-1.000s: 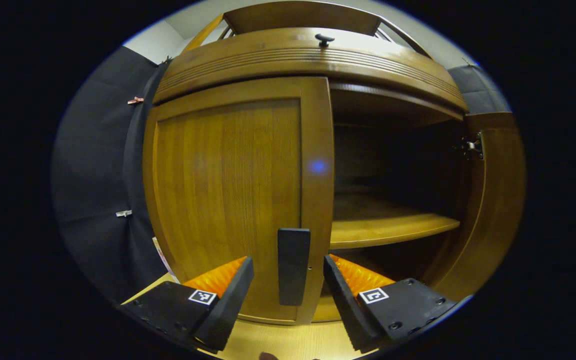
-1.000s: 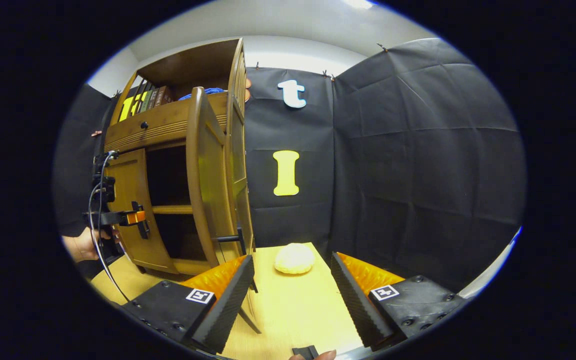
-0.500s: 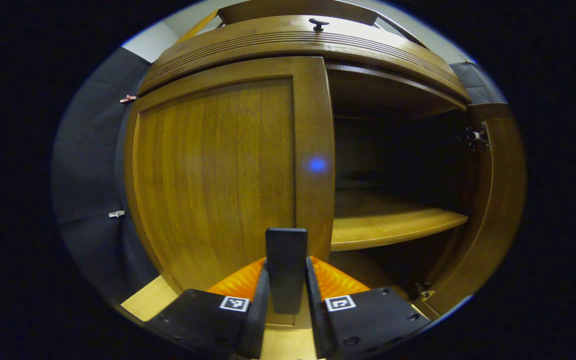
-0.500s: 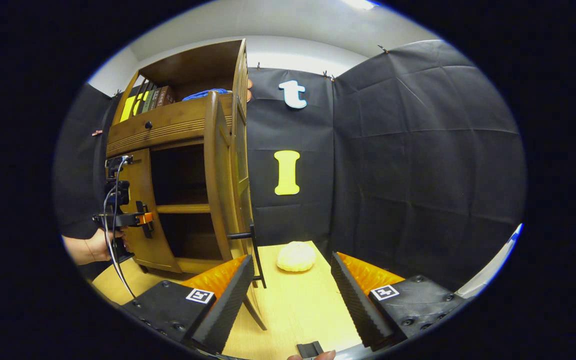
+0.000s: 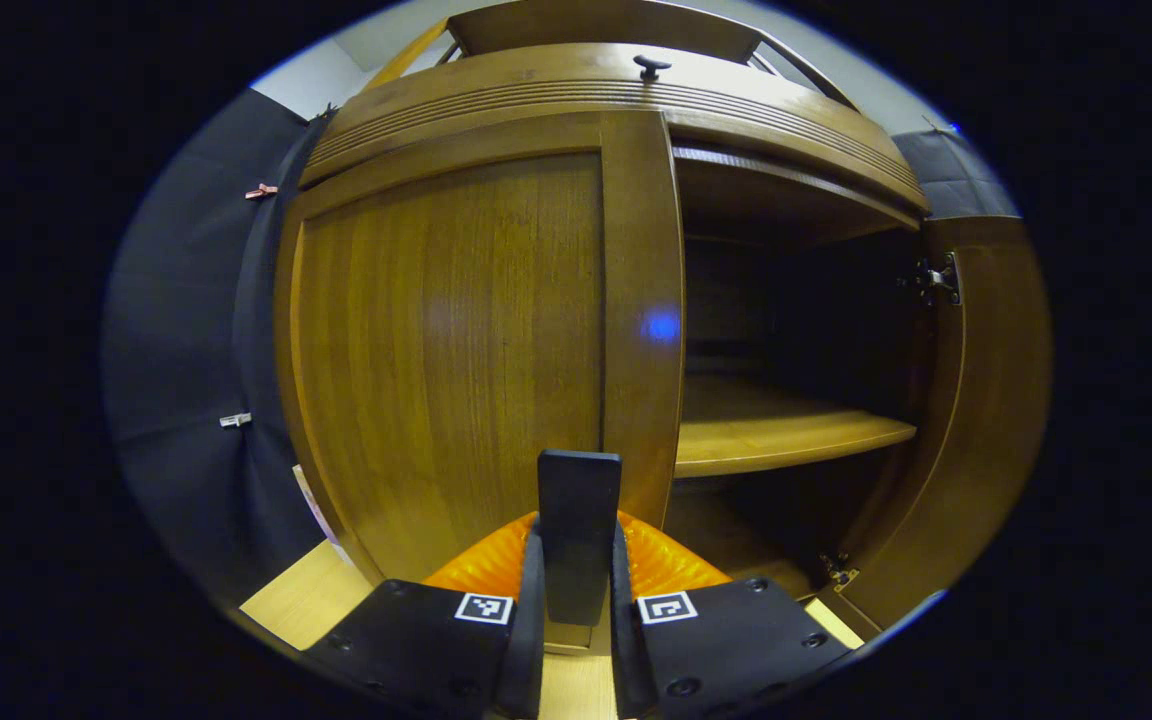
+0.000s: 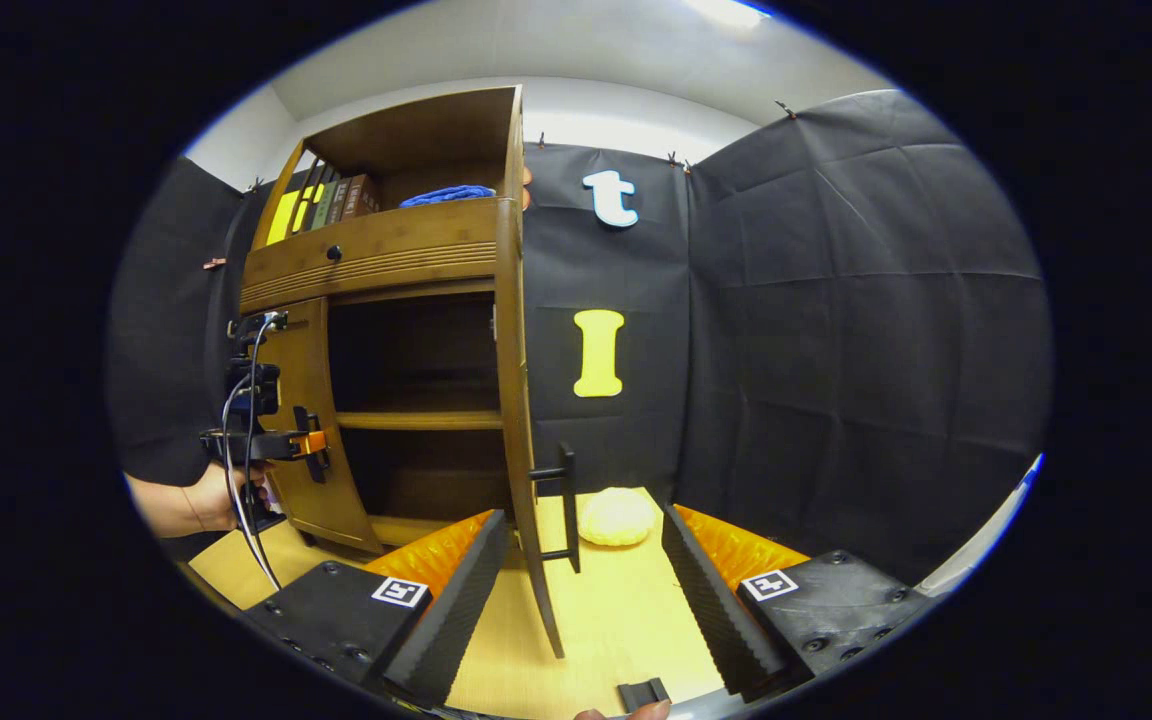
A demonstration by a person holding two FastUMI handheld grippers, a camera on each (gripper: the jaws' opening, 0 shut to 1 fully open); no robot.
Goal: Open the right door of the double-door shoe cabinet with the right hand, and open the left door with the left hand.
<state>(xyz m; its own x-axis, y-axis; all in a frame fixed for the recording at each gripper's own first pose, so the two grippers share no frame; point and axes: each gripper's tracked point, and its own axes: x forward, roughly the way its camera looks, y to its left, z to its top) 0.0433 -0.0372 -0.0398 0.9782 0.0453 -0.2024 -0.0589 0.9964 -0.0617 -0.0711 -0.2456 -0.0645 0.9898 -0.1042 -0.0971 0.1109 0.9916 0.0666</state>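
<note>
Left gripper [image 5: 576, 610] closed tight on the flat black rectangular handle [image 5: 578, 530] of the left door [image 5: 456, 340], both ribbed fingers [image 5: 526, 620] pressed against the handle's sides. Seen too from the right gripper view, farther off: left gripper [image 6: 311, 450] at the left door's [image 6: 301, 420] edge, held by a hand [image 6: 206, 500] with a cable hanging from the rig. Left door a tall panel of glossy brown wood with vertical grain and a plain framed border, at or near shut – cannot tell which. Right gripper [image 6: 581, 590] wide open, holding nothing, its saw-toothed fingers [image 6: 456, 600] well apart and low over the pale wooden tabletop [image 6: 616, 620]. Between those fingers, the right door [image 6: 521, 420] swung fully out and seen edge-on as a thin brown slab, its slim black bar handle [image 6: 566, 500] sticking out to the side – touched by neither finger. Behind it, the double-door shoe cabinet [image 6: 386, 260] of warm polished wood, with a grooved band and a small dark knob [image 6: 334, 253] on the drawer front above the doors. Right half of the interior dark, with one smooth wooden shelf [image 5: 786, 440] across it and metal hinges [image 5: 936, 280] on the inner side of the open door. On the open top shelf, upright books [image 6: 321, 205] and a crumpled blue cloth [image 6: 451, 194]. On the tabletop beyond the open door, a round pale-yellow bun-like lump [image 6: 616, 516].
</note>
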